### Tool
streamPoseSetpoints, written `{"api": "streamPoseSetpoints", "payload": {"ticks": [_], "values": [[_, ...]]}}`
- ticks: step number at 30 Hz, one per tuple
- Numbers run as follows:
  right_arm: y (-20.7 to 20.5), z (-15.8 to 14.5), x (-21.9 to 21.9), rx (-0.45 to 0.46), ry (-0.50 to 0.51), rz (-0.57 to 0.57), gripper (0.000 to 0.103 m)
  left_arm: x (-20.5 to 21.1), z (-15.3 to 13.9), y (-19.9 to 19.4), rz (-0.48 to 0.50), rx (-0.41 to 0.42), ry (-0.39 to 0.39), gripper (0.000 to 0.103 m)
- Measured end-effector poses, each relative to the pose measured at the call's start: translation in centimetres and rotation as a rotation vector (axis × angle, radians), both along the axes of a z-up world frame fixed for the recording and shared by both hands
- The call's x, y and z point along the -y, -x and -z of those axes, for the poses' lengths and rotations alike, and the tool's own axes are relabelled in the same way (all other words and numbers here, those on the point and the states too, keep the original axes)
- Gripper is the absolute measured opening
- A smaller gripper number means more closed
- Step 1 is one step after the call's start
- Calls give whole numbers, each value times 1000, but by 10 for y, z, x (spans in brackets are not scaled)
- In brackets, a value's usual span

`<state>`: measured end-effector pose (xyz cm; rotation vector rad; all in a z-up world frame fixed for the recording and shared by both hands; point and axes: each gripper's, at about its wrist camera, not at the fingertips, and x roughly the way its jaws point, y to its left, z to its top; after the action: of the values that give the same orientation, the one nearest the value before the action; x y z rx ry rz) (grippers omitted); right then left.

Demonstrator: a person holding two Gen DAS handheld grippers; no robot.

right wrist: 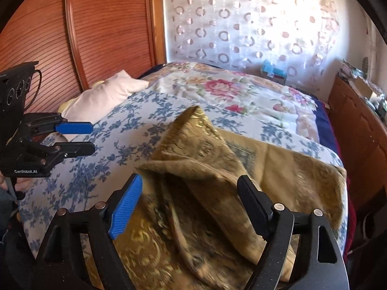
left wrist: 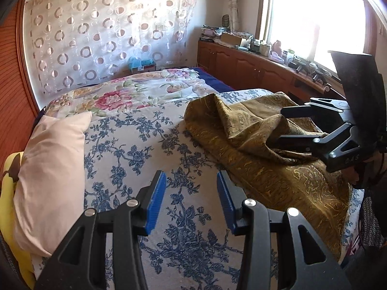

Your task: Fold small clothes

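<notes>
Both claws stand open and empty, left claw [left wrist: 191, 200] over the bed [left wrist: 135, 145], right claw [right wrist: 191, 205] astride the blurred cloth [right wrist: 193, 169], its near edge cut off.

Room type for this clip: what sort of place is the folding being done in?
A home bedroom, most likely. A bed with a blue floral sheet and a pink pillow, a patterned curtain, and a wooden cabinet run under a sunny window. An ochre patterned cloth lies crumpled on the bed.
</notes>
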<state>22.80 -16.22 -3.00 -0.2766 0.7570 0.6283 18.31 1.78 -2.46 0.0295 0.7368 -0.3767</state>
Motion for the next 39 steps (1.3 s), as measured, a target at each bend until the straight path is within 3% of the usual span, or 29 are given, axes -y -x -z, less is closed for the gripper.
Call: {"api": "streamPoseSetpoints", "payload": {"ticks": [8,18,22,24,25,26,34,39], "values": [[-8,14,-25,1,74,-35,83,-3,5,-2,-1,-6,9,42],[-18,25,-21,-26,75,-16,83,-1,16,-10,-7,-37,-1,42],[-20,26,-18,-39,72,-21,64,-1,17,-11,-5,-36,3,42],[-21,27,-16,-46,69,-20,36,0,19,-11,-4,-38,3,42],[-22,26,-13,-50,69,-18,27,0,20,-12,-3,-39,3,42],[-22,26,-11,-51,68,-17,8,1,21,-12,-1,-40,4,42],[-31,-18,34,30,-32,71,3,7,24,-13,17,-46,3,42],[-61,-50,76,72,-31,157,3,8,23,-12,19,-42,9,42]]}}
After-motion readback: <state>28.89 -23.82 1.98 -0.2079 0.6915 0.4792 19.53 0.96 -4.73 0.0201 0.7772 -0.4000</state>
